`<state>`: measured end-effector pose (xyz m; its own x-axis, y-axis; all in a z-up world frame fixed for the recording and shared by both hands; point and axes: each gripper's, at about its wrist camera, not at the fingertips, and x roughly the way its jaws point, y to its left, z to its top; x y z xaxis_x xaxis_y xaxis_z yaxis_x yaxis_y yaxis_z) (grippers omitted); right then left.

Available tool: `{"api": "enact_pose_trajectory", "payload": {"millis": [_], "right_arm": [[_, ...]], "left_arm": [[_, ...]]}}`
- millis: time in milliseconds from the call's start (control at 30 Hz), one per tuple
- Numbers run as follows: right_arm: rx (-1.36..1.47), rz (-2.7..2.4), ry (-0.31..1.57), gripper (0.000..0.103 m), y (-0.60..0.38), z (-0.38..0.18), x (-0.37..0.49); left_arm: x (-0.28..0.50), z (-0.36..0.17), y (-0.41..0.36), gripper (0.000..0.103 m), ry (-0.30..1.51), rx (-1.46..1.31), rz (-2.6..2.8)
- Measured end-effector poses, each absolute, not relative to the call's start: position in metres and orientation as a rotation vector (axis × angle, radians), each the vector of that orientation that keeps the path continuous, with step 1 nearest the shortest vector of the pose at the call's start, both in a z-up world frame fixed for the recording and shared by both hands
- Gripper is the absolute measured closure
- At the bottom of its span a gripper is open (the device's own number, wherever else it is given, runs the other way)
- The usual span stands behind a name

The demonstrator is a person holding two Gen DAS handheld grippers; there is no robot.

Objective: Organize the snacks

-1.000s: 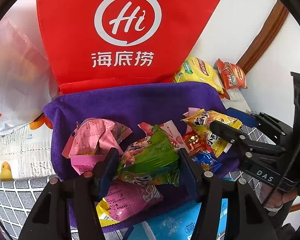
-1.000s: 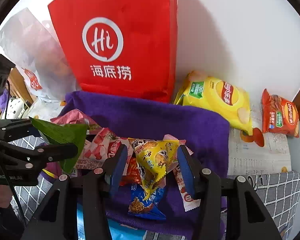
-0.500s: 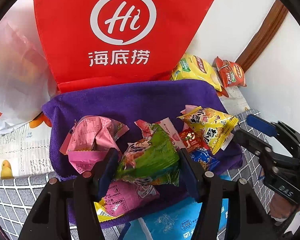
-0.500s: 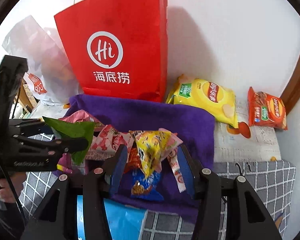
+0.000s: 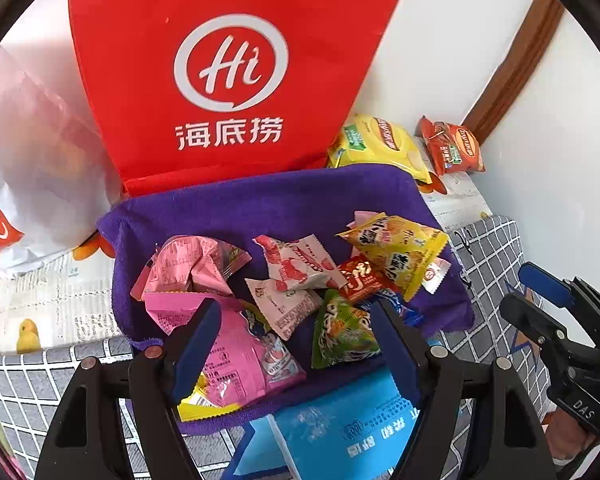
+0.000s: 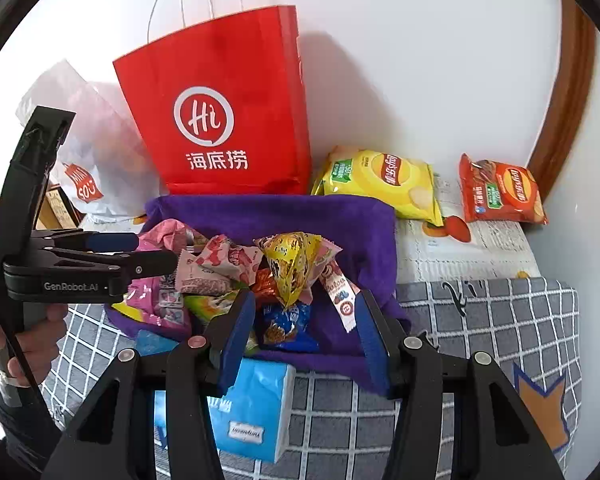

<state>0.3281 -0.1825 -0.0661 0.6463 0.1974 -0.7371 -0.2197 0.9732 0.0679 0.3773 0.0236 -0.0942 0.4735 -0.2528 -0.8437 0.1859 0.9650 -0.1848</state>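
Both fisheye views were bright and evenly lit by soft daylight, colours vivid. The red paper bag [image 6: 224, 112] cast a soft shadow to its right on the white wall [image 6: 420, 60]. Straight lines bowed near the edges, and black vignetting ringed each circular picture. The left plastic bag [image 5: 32, 148] looked washed out and hazy. Central detail stayed sharp.

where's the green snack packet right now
In the left wrist view the green snack packet lies on the purple towel, loose, beside the pink packet and below the red one.
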Motion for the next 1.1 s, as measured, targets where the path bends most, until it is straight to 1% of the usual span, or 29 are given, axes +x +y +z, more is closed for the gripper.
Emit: {"api": "enact_pose_trajectory", "payload": {"millis": [267, 533, 767, 800, 867, 967, 1033, 1100], "right_arm": [[-0.013, 0.209, 0.84, 0.052, -0.184, -0.053, 0.299], [0.025, 0.204, 0.8, 0.051, -0.185, -0.035, 0.258], [0.034, 0.198, 0.762, 0.04, -0.185, -0.021, 0.209], [0.033, 0.194, 0.759, 0.04, -0.185, -0.02, 0.201], [0.035, 0.189, 0.754, 0.039, -0.186, -0.019, 0.187], [0.032, 0.198, 0.765, 0.039, -0.188, -0.02, 0.165], [0.045, 0.194, 0.774, 0.036, -0.19, -0.022, 0.153], [0.038, 0.169, 0.753, 0.027, -0.193, -0.021, 0.136]], "left_arm": [[0.348, -0.065, 0.015, 0.027, 0.993, -0.066, -0.261], [0.283, -0.044, 0.008, 0.027, 0.924, -0.025, -0.253], [0.219, -0.026, 0.009, 0.019, 0.832, -0.037, -0.209], [0.206, -0.023, 0.009, 0.017, 0.815, -0.036, -0.196], [0.188, -0.02, 0.009, 0.011, 0.789, -0.033, -0.179], [0.161, -0.017, 0.005, 0.008, 0.752, -0.015, -0.144], [0.144, -0.015, 0.002, 0.008, 0.725, 0.003, -0.122], [0.128, -0.012, -0.003, 0.008, 0.701, 0.018, -0.101]]}}
